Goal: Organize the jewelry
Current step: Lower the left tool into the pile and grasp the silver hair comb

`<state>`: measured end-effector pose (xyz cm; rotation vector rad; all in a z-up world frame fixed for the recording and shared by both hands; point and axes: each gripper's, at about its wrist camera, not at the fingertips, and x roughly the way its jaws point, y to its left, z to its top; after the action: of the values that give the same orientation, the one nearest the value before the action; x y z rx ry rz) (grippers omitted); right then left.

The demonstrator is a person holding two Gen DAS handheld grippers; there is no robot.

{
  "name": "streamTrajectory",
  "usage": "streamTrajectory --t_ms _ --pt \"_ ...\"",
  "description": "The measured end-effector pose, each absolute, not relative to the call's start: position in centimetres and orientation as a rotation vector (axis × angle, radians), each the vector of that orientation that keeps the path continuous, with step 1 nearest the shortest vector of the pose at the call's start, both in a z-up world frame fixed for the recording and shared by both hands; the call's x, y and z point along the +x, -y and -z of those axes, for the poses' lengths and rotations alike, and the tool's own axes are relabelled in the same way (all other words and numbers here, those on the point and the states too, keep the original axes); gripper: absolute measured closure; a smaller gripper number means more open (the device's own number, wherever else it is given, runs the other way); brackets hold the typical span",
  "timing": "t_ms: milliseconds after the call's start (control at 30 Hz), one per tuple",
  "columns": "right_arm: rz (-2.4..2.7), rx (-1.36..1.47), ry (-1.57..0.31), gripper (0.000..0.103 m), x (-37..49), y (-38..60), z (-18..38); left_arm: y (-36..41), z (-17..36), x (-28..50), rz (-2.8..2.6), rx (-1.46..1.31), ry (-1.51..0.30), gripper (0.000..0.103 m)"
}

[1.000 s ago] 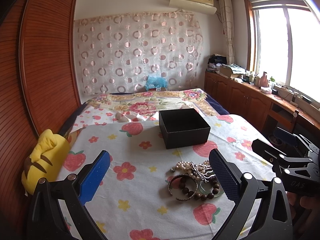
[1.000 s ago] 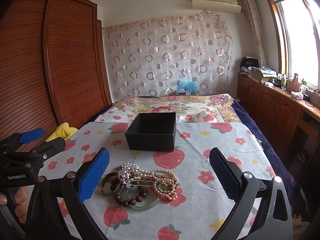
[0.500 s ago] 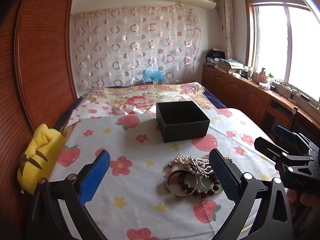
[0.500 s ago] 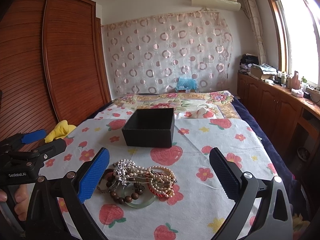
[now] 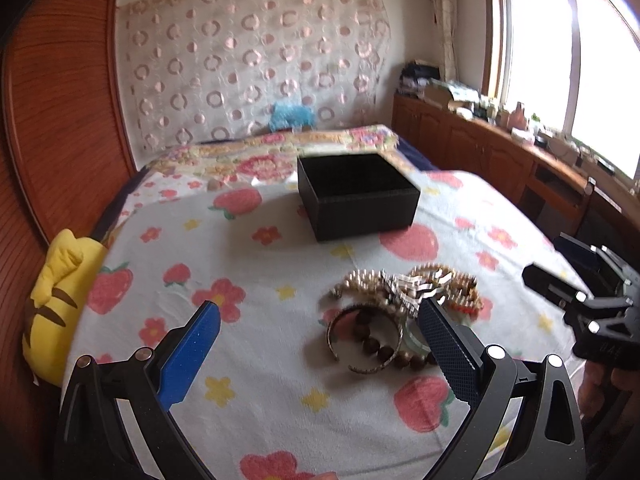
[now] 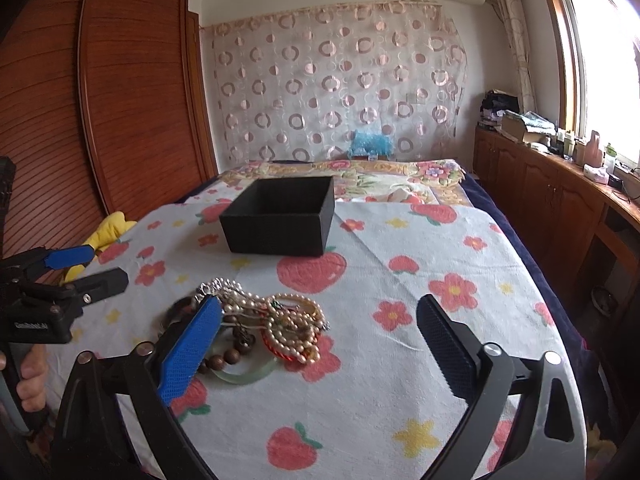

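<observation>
A tangle of jewelry [image 5: 400,312] is seen lying on the bed's flowered sheet [image 5: 256,272], nearer than the open black box [image 5: 356,196] and apart from it. The left tool [image 5: 320,344] is held above the sheet with its jaws wide apart. The right tool [image 6: 320,344] is likewise spread, nothing being gripped; the heap is partly hidden by its blue finger [image 6: 190,352].
</observation>
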<state>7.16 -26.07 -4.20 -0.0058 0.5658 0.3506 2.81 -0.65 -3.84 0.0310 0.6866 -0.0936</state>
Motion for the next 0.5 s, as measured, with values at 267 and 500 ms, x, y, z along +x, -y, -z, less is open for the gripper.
streamTrajectory --t_ms 267,500 --pt "-0.355 -0.021 -0.601 0.010 7.5 26.3 5.6 1.1 7.5 4.8 0.159 0.034 -0.814 0.007" --pt "-0.337 -0.023 -0.629 0.010 7.9 26.9 6.8 2.2 7.7 6.0 0.215 0.030 -0.815 0.007"
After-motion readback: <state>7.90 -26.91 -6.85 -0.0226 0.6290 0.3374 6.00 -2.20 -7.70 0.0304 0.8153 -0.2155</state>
